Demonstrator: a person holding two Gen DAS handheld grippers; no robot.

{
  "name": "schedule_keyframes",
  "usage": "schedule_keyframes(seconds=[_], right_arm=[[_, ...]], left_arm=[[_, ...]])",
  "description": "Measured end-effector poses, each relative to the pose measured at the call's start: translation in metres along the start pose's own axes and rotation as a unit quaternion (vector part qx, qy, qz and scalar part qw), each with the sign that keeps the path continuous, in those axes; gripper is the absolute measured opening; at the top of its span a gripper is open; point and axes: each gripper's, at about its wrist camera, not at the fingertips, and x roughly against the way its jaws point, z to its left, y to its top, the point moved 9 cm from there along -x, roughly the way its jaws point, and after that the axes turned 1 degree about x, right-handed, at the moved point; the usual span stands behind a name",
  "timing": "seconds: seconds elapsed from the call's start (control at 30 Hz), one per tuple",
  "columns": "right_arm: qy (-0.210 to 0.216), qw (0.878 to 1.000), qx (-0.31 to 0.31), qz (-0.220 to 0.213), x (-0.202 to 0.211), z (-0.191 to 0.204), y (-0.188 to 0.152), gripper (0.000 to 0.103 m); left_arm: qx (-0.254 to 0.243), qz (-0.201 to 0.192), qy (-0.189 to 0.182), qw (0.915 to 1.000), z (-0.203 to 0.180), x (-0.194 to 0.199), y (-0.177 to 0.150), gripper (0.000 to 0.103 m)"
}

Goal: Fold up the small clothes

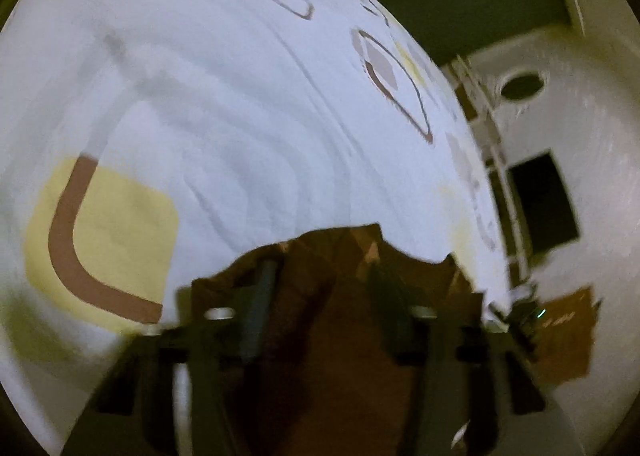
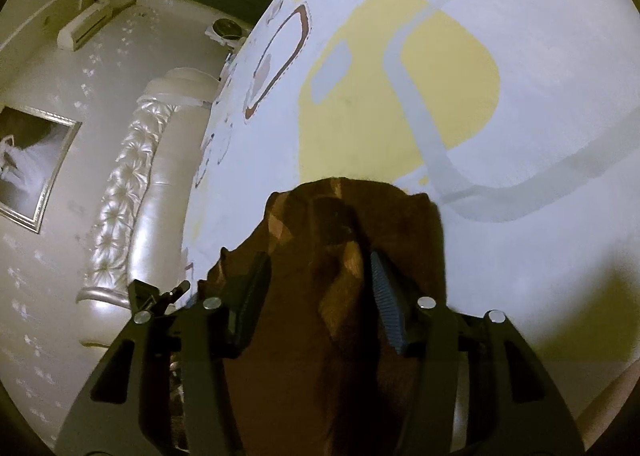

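A soft, rumpled brown garment lies on a bed's white sheet, printed with yellow rounded patches, and fills both tools. The left tool and right tool each clamp its folds. A quilted pearly headboard borders the sheet's edge.

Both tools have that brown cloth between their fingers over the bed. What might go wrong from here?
1. The brown cloth bunches between the right tool's fingers, which look spread rather than pinching, so it may slip out.
2. The left tool's view is blurred and its grip is unclear; a loose hold would skew the fold.
3. The bed sheet lies right beneath; a finger might snag it too.
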Motion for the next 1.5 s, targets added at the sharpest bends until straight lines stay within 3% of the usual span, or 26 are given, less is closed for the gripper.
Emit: schedule_keyframes(seconds=[0.03, 0.07, 0.1, 0.13, 0.23, 0.6, 0.77, 0.97, 1.5], right_arm=[[-0.008, 1.000, 0.004, 0.002, -0.001, -0.001, 0.000, 0.039], [-0.018, 1.000, 0.010, 0.003, -0.003, -0.001, -0.001, 0.036], [-0.026, 1.000, 0.016, 0.004, -0.005, -0.002, -0.002, 0.025], [-0.033, 0.999, 0.021, 0.007, -0.007, -0.003, -0.002, 0.013], [-0.052, 0.998, 0.036, 0.002, -0.005, -0.003, -0.003, 0.004], [-0.024, 0.994, 0.091, -0.052, 0.020, 0.039, 0.018, 0.004], [-0.019, 0.996, 0.068, -0.053, 0.005, 0.023, 0.028, 0.004], [-0.051, 0.997, 0.038, -0.033, -0.018, -0.010, 0.028, 0.004], [-0.034, 0.999, 0.005, -0.022, -0.023, -0.020, 0.029, 0.003]], left_arm=[[-0.016, 0.008, 0.019, 0.9997, -0.001, -0.004, -0.003, 0.013], [-0.026, 0.013, 0.030, 0.9991, -0.001, -0.006, -0.005, 0.009], [-0.042, 0.016, 0.047, 0.9979, -0.002, -0.009, -0.007, 0.006], [-0.057, 0.013, 0.062, 0.9963, -0.002, -0.009, -0.009, 0.006], [-0.070, -0.002, 0.071, 0.9950, -0.004, -0.004, -0.010, 0.005], [-0.037, -0.074, 0.052, 0.9952, -0.007, 0.029, 0.012, 0.005], [-0.021, -0.071, 0.058, 0.9956, 0.002, 0.014, 0.022, 0.005], [0.001, -0.043, 0.085, 0.9955, 0.027, -0.014, 0.021, 0.005], [-0.023, -0.034, 0.108, 0.9933, 0.030, -0.023, 0.020, 0.007]])
